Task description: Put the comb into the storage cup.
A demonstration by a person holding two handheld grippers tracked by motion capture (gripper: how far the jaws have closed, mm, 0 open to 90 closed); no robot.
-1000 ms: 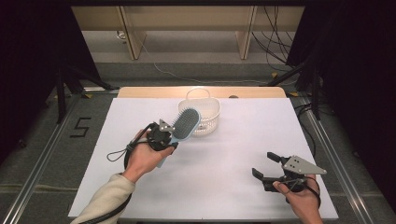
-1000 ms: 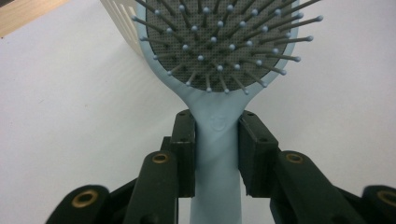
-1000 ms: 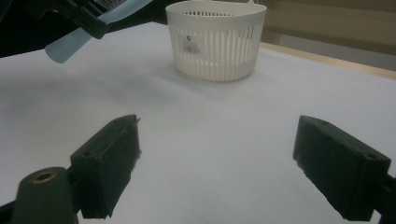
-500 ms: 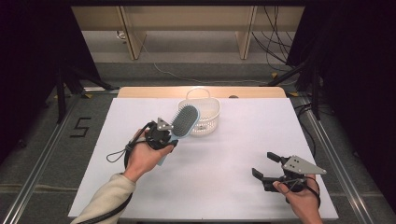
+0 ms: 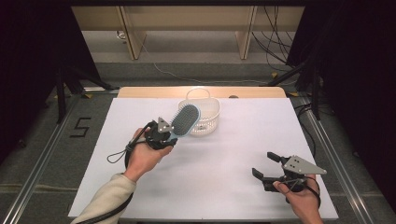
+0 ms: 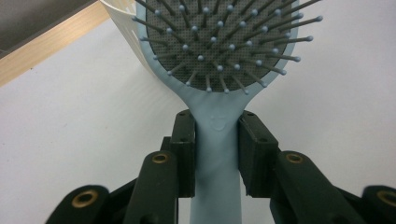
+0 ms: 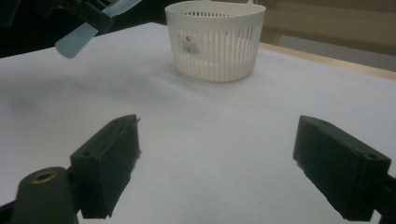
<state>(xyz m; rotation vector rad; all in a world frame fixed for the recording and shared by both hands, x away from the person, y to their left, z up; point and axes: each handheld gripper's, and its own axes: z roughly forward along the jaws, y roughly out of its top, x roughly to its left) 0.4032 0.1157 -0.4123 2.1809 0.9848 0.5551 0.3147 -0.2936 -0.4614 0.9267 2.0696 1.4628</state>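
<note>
Blue hairbrush [image 5: 183, 120] being held by the handle in left gripper [image 5: 164, 134] beside white basket [image 5: 201, 113]; probably lowering in next; right gripper [image 5: 267, 165] idling wide.

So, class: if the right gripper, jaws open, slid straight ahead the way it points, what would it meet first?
Probably the white basket. The right gripper looks across bare white table toward it, with nothing between; the basket sits roughly centred ahead, though depth is hard to judge.
</note>
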